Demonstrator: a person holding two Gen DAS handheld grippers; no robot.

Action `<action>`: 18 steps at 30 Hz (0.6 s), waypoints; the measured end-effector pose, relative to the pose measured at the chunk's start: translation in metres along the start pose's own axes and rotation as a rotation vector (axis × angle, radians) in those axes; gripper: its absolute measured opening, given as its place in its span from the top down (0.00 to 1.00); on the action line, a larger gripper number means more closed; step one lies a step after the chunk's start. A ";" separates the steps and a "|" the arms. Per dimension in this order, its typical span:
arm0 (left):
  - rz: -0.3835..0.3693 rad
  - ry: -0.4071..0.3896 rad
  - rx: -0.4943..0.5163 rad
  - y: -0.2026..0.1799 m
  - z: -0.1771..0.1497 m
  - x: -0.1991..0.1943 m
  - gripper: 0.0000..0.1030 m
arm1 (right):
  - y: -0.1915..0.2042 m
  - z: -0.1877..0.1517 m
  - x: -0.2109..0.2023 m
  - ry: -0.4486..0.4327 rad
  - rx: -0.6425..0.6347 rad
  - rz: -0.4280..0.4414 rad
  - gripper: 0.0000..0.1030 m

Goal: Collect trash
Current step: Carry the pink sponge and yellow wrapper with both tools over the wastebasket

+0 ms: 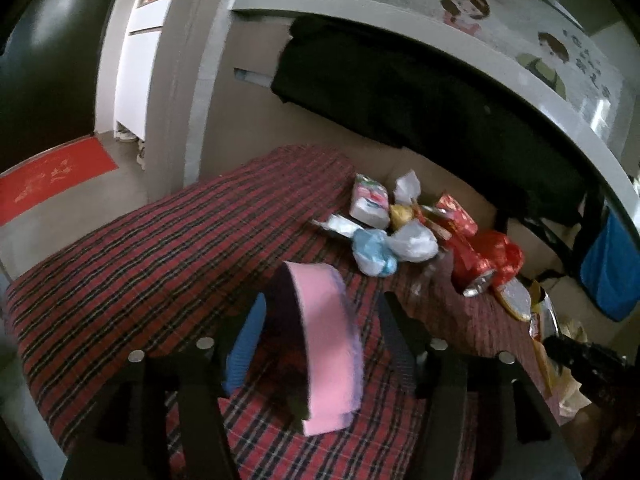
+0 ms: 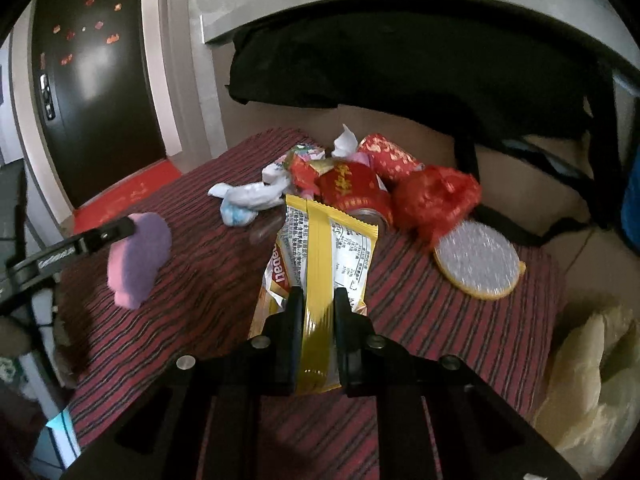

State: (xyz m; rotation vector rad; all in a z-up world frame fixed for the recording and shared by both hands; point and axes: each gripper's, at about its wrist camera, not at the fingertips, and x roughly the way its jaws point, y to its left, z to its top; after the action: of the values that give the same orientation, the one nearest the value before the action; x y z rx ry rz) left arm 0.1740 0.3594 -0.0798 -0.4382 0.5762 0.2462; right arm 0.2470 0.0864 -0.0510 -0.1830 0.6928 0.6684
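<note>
**Wrapper gripped, most of the pile left**

Yellow wrapper (image 2: 320, 280) was seen clenched between the jaws of the right gripper (image 2: 316, 304), its far end raised over the plaid cloth (image 2: 440, 320). The left gripper (image 1: 320, 320) was held released, with a pink-and-purple pad (image 1: 328, 344) loose between its fingers, apparently not pressed. Farther off, white tissues (image 2: 248, 196), a red can (image 2: 356, 192), a red bag (image 2: 436, 196) and a silver disc (image 2: 476, 264) were left heaped on the cloth. A pale bag (image 2: 592, 380) was seen at the near right. Collection was judged barely begun.
</note>
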 end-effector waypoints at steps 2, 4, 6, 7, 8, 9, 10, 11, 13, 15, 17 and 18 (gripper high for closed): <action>0.003 0.015 0.020 -0.007 -0.001 0.002 0.41 | -0.006 -0.007 -0.006 0.000 0.014 -0.005 0.88; 0.036 0.022 0.028 -0.012 -0.001 0.005 0.41 | -0.010 -0.012 -0.008 -0.001 0.028 -0.008 0.88; 0.056 0.031 0.019 -0.012 0.000 0.008 0.41 | -0.015 -0.017 -0.011 0.001 0.049 -0.008 0.88; 0.064 0.037 0.010 -0.012 0.000 0.009 0.41 | -0.018 -0.020 -0.012 -0.001 0.059 -0.009 0.88; 0.070 0.041 0.004 -0.012 0.001 0.009 0.42 | -0.019 -0.021 -0.013 -0.003 0.063 -0.012 0.88; 0.076 0.045 0.000 -0.012 0.001 0.010 0.44 | -0.021 -0.023 -0.014 -0.003 0.065 -0.016 0.88; 0.084 0.048 -0.001 -0.013 0.001 0.010 0.45 | -0.022 -0.025 -0.015 -0.003 0.068 -0.017 0.88; 0.093 0.053 -0.001 -0.013 0.001 0.011 0.47 | -0.024 -0.027 -0.015 -0.002 0.073 -0.015 0.88; 0.113 0.072 -0.006 -0.012 0.001 0.014 0.49 | -0.027 -0.030 -0.015 0.004 0.084 -0.009 0.88; 0.122 0.090 -0.012 -0.010 0.001 0.017 0.64 | -0.029 -0.033 -0.015 0.004 0.096 -0.001 0.88; 0.132 0.092 -0.012 -0.011 -0.001 0.017 0.66 | -0.030 -0.035 -0.016 0.001 0.098 -0.003 0.88; 0.127 0.085 -0.011 -0.012 -0.001 0.014 0.67 | -0.031 -0.036 -0.017 0.001 0.100 -0.005 0.88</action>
State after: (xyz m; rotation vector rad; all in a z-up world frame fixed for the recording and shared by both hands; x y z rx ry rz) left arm 0.1896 0.3500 -0.0845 -0.4251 0.6872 0.3534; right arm 0.2377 0.0409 -0.0692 -0.0930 0.7245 0.6272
